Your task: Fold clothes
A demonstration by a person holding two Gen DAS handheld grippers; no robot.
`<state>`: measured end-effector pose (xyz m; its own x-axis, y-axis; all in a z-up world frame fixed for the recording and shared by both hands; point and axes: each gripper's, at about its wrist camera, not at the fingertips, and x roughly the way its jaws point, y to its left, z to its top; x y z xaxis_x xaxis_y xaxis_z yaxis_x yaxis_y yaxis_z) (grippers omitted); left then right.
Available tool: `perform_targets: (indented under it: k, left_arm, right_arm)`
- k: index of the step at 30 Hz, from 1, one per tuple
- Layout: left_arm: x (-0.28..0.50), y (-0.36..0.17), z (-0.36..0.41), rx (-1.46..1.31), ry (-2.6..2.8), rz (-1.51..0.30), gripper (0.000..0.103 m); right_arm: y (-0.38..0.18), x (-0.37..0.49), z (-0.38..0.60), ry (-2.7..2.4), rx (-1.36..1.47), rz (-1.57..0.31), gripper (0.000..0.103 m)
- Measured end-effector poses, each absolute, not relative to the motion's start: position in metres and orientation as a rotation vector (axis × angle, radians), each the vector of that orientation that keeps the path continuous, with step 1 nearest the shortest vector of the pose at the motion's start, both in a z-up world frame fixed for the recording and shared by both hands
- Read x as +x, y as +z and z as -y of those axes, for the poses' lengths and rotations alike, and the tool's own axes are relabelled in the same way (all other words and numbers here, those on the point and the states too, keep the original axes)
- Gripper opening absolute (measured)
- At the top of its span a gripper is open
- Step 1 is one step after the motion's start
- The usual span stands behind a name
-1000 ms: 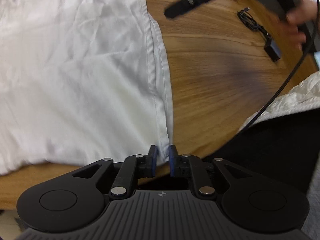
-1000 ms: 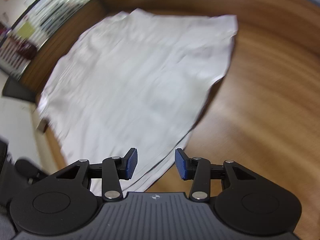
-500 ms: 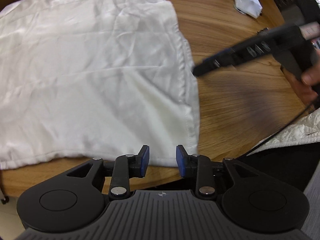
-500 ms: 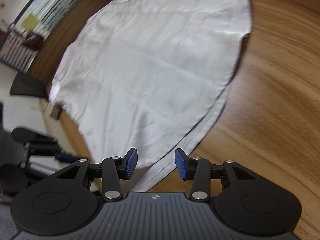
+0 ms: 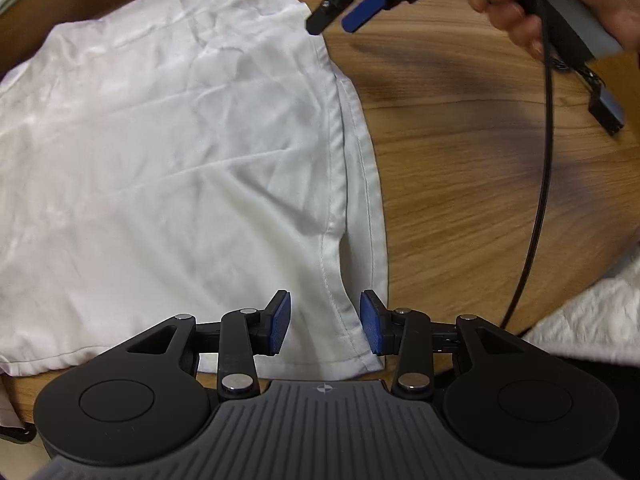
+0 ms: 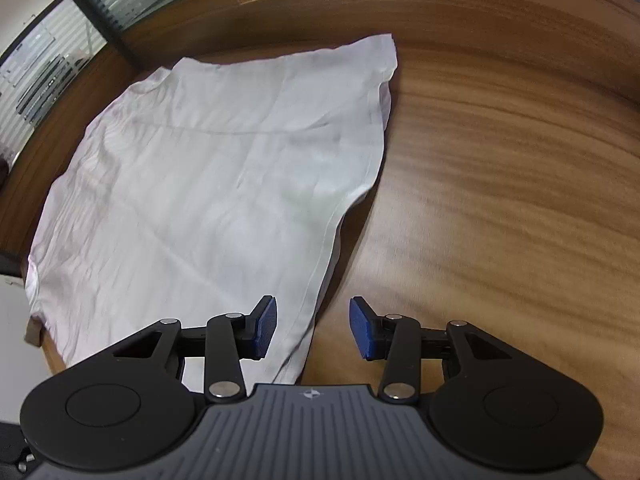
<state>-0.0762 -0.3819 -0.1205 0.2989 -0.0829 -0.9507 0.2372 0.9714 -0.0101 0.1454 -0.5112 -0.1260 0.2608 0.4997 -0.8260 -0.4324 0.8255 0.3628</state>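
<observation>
The wooden bench [image 5: 460, 184] carries a white shirt [image 5: 180, 168] spread flat, its hem at the near edge. A small black adapter [image 5: 606, 108] lies well apart.

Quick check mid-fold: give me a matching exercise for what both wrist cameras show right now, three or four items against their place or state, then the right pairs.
Things:
1. left gripper
2. right gripper
3. white shirt
4. black cable

Places or states:
A. spread flat on the wooden table
B. open, over the shirt's near hemmed corner
C. hangs from the handle in the person's hand, off the cloth
D. open, astride the shirt's side edge, one finger over bare wood

Pairs: 1-B, 2-D, 3-A, 4-C
</observation>
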Motion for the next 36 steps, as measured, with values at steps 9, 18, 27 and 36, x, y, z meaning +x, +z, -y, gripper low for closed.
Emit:
perform_targets:
  k: [9, 18, 27, 36]
  left_arm:
    - [-0.079, -0.107, 0.377, 0.122, -0.242, -1.189, 0.003]
    - [-0.078, -0.089, 0.377, 0.127, -0.338, -1.151, 0.003]
    - [-0.068, -0.095, 0.384, 0.143, -0.539, -1.224, 0.003]
    - [-0.061, -0.101, 0.371, 0.072, -0.537, -1.262, 0.036]
  right_arm:
    - [-0.131, 0.165, 0.500, 0.631, 0.106, -1.152, 0.003]
    - [-0.105, 0.163, 0.512, 0.635, 0.115, -1.096, 0.001]
    - [-0.094, 0.164, 0.528, 0.562, 0.107, -1.082, 0.001]
    - [-0.110, 0.168, 0.528, 0.474, 0.034, -1.131, 0.014]
